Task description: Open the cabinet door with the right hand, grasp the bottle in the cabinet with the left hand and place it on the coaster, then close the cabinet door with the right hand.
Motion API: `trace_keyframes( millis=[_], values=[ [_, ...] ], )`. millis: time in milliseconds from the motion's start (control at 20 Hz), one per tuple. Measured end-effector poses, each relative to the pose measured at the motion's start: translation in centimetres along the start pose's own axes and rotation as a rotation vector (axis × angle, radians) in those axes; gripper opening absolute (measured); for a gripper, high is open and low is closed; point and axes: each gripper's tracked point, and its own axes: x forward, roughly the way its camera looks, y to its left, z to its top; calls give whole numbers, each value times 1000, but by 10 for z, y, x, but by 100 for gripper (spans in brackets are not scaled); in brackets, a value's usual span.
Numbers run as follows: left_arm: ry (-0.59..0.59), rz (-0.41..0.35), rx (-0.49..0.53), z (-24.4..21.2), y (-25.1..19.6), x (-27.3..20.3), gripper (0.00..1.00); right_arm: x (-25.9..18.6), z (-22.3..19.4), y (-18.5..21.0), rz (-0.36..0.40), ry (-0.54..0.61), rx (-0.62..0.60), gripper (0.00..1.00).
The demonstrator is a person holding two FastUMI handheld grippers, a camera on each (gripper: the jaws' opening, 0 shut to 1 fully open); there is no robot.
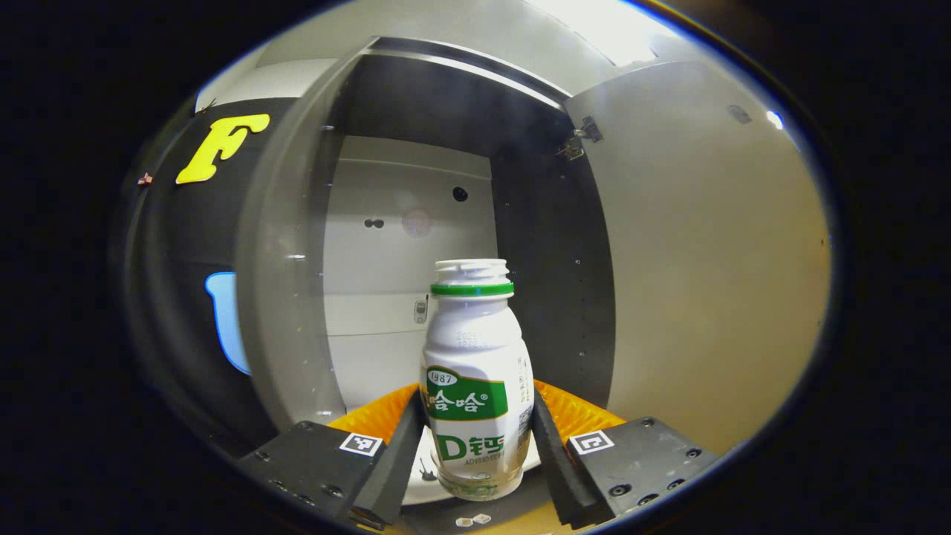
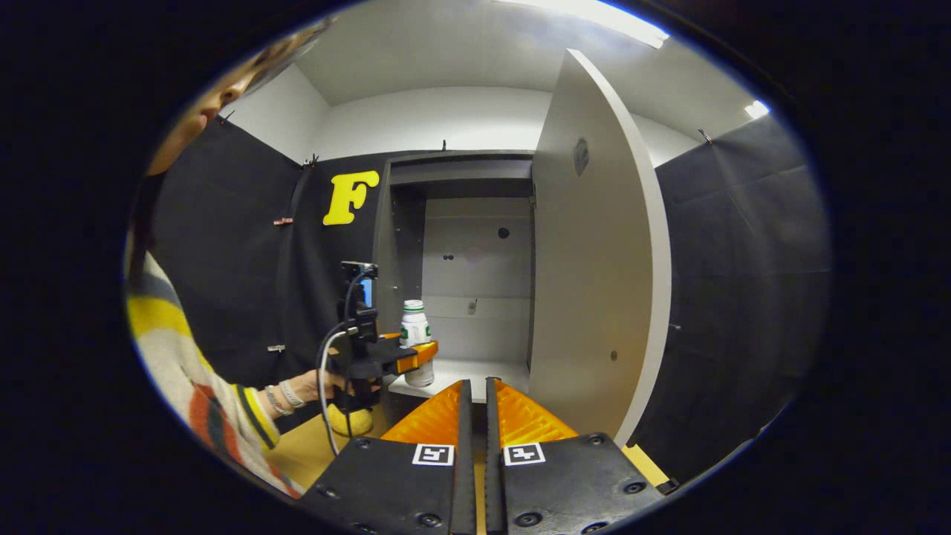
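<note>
A white bottle (image 1: 475, 371) with a green band and green label stands upright between the fingers of my left gripper (image 1: 477, 438), whose pads press on both its sides. In the right gripper view the bottle (image 2: 416, 334) shows in that left gripper (image 2: 405, 355) at the front edge of the cabinet floor (image 2: 475, 369). The cabinet door (image 2: 594, 260) stands wide open to the right. My right gripper (image 2: 473, 416) is shut with nothing between its fingers, held back from the cabinet in front of the door.
A person's hand (image 2: 312, 386) and striped sleeve (image 2: 200, 394) hold the left gripper. A yellow round thing (image 2: 349, 422) lies on the wooden table (image 2: 312, 446) below it. Black cloth walls close both sides. The open door (image 1: 706, 253) stands near on the right.
</note>
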Motion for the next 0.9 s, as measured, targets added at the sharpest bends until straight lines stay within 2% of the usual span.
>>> trace_keyframes(
  millis=[200, 450, 500, 550, 650, 800, 850, 900],
  values=[
    [30, 46, -25, -19, 3, -55, 77, 15, -16, 39, 133, 33, -10, 9],
    [70, 228, -14, -33, 11, -127, 76, 22, -32, 50, 286, 69, -40, 9],
    [70, 266, -30, -35, 10, -142, 76, 21, -40, 54, 320, 88, -44, 23],
    [68, 310, -45, -36, 9, -159, 76, 22, -45, 58, 358, 96, -50, 27],
    [85, 400, -57, -47, 9, -191, 77, 24, -48, 66, 444, 98, -51, 26],
    [115, 531, -46, -66, 8, -243, 76, 21, -68, 80, 536, 117, -70, 88],
    [124, 567, -49, -74, 7, -259, 77, 21, -77, 82, 558, 129, -89, 94],
    [132, 599, -57, -83, 6, -276, 76, 18, -86, 86, 579, 142, -101, 95]
  ],
)
